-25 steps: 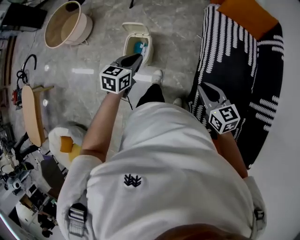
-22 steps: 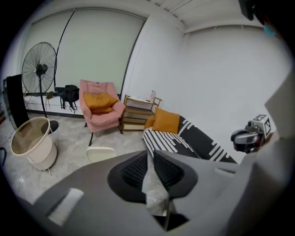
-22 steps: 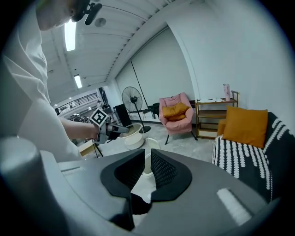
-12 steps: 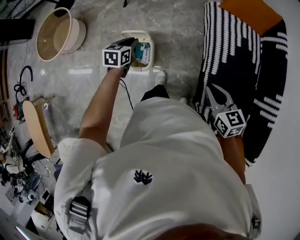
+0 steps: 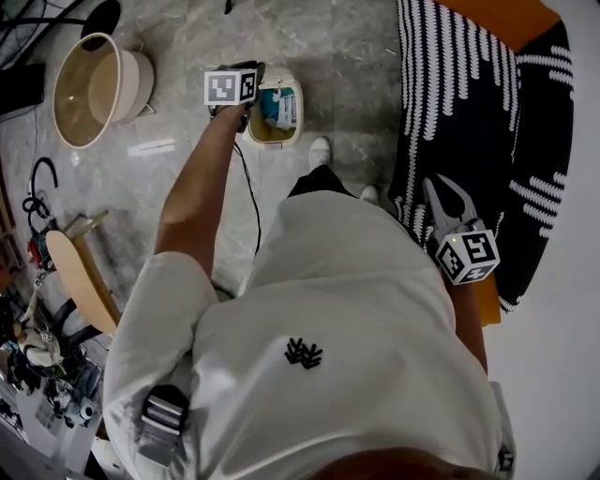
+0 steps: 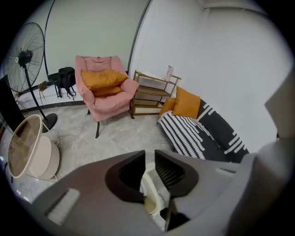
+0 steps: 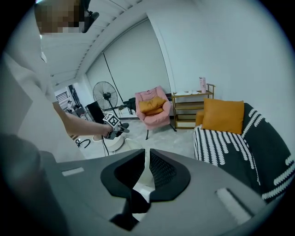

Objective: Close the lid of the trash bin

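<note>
The cream trash bin (image 5: pixel 277 137) stands on the grey floor ahead of the person's feet, its top uncovered, with blue and white rubbish inside. My left gripper (image 5: pixel 255 75) reaches out at arm's length to the bin's far left rim, where the lid sits; the gripper hides the lid. In the left gripper view its jaws (image 6: pixel 147 159) stand almost together with a thin slit, and a cream part of the bin (image 6: pixel 150 196) shows below them. My right gripper (image 5: pixel 441 187) hangs by the sofa, jaws (image 7: pixel 147 159) together and holding nothing.
A black-and-white striped sofa (image 5: pixel 469 94) with an orange cushion (image 5: pixel 497 14) lies to the right. A round cream tub (image 5: pixel 89 80) stands to the left. A black cable (image 5: pixel 251 202) runs across the floor. Further off are a pink armchair (image 6: pixel 103 90), a shelf (image 6: pixel 154 92) and a fan (image 6: pixel 25 60).
My left gripper has moved forward from in front of the bin to its far left rim. The right gripper has stayed beside the sofa.
</note>
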A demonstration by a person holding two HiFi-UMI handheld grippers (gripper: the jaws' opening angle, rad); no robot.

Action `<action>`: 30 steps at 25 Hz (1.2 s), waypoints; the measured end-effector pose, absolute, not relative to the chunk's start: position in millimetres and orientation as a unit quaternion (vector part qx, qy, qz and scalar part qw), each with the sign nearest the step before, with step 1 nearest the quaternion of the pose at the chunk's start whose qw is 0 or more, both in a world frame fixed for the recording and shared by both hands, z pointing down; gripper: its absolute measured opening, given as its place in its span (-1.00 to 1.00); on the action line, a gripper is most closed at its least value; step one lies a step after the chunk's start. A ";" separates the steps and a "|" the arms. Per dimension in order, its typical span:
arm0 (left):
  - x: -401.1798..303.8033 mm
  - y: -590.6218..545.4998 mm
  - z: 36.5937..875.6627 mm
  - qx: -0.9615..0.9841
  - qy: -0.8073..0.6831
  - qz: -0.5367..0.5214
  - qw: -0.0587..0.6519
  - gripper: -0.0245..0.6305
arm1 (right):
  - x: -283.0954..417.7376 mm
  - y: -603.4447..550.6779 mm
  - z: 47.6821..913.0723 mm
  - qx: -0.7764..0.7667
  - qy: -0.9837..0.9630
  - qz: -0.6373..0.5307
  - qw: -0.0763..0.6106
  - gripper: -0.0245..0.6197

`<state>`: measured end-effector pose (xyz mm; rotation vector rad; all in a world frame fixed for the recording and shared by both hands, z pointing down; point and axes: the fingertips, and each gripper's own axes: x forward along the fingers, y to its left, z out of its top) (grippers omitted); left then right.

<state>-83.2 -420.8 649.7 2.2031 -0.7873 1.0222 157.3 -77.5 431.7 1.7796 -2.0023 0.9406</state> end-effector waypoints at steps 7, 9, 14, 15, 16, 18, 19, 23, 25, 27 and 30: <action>-85.5 -446.9 695.7 0.800 -0.290 0.424 0.309 -0.60 | 159.6 -76.2 434.3 0.635 -0.671 0.347 0.161 -0.86; -87.9 -449.4 708.8 0.791 -0.287 0.440 0.313 -0.59 | 159.9 -75.9 435.5 0.637 -0.666 0.350 0.165 -0.86; -93.0 -452.6 737.5 0.774 -0.284 0.466 0.321 -0.57 | 160.5 -76.1 436.0 0.641 -0.657 0.357 0.171 -0.86; -93.7 -453.6 742.0 0.771 -0.283 0.472 0.320 -0.57 | 161.7 -76.8 436.2 0.643 -0.655 0.358 0.171 -0.86; -94.2 -453.8 745.9 0.768 -0.282 0.479 0.319 -0.57 | 163.2 -76.9 436.3 0.644 -0.653 0.359 0.172 -0.86; -95.2 -451.9 752.6 0.763 -0.276 0.492 0.316 -0.57 | 165.1 -76.4 436.1 0.646 -0.650 0.362 0.173 -0.86; -95.8 -450.7 755.1 0.761 -0.273 0.497 0.315 -0.57 | 165.5 -76.5 435.9 0.646 -0.649 0.363 0.174 -0.86; -94.3 -448.1 757.6 0.757 -0.270 0.505 0.315 -0.57 | 167.1 -77.2 436.9 0.644 -0.650 0.365 0.176 -0.86; -94.7 -445.3 756.8 0.756 -0.270 0.505 0.317 -0.57 | 166.0 -78.2 437.7 0.642 -0.651 0.365 0.176 -0.86; -96.4 -441.9 755.9 0.755 -0.272 0.503 0.320 -0.57 | 164.4 -80.7 437.6 0.639 -0.655 0.364 0.174 -0.86; -98.7 -432.9 755.7 0.752 -0.273 0.503 0.327 -0.57 | 162.9 -83.1 436.8 0.635 -0.661 0.362 0.171 -0.86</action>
